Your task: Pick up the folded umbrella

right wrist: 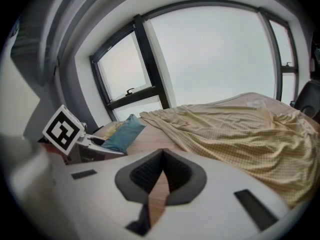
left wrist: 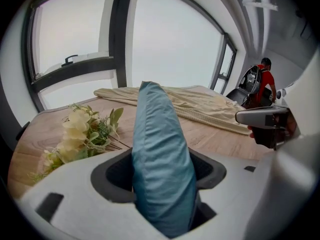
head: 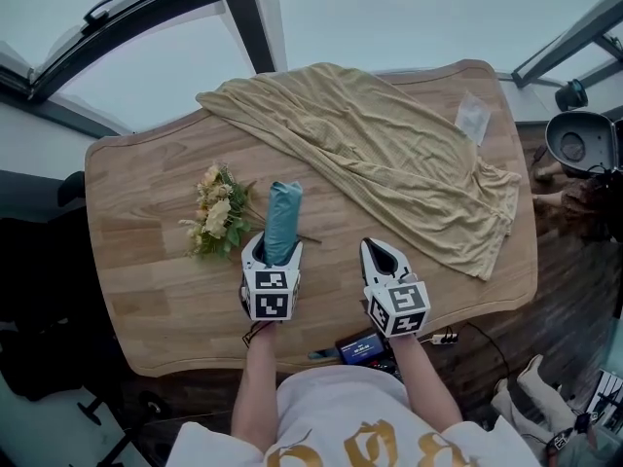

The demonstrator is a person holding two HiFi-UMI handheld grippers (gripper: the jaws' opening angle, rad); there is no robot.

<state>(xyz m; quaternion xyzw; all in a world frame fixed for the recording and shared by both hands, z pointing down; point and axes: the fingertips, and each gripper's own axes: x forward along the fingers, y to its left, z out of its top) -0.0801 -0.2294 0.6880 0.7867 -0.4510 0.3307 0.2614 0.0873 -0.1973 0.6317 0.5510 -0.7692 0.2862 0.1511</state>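
The folded umbrella [head: 283,217], in a teal sleeve, sticks forward out of my left gripper [head: 274,252], whose jaws are shut on its near end. In the left gripper view the umbrella [left wrist: 160,154] fills the gap between the jaws and points toward the window. The right gripper view shows the umbrella [right wrist: 122,131] angled up from the left gripper. My right gripper [head: 383,258] hovers just right of it above the wooden table [head: 146,290]. Its jaws meet at the tips with nothing between them, seen at the right gripper [right wrist: 162,158] in its own view.
A bunch of pale artificial flowers [head: 216,217] lies just left of the umbrella. A large yellow cloth [head: 389,154] covers the table's far and right side, with a small clear bag [head: 473,117] near its corner. A small device [head: 360,346] sits at the near edge.
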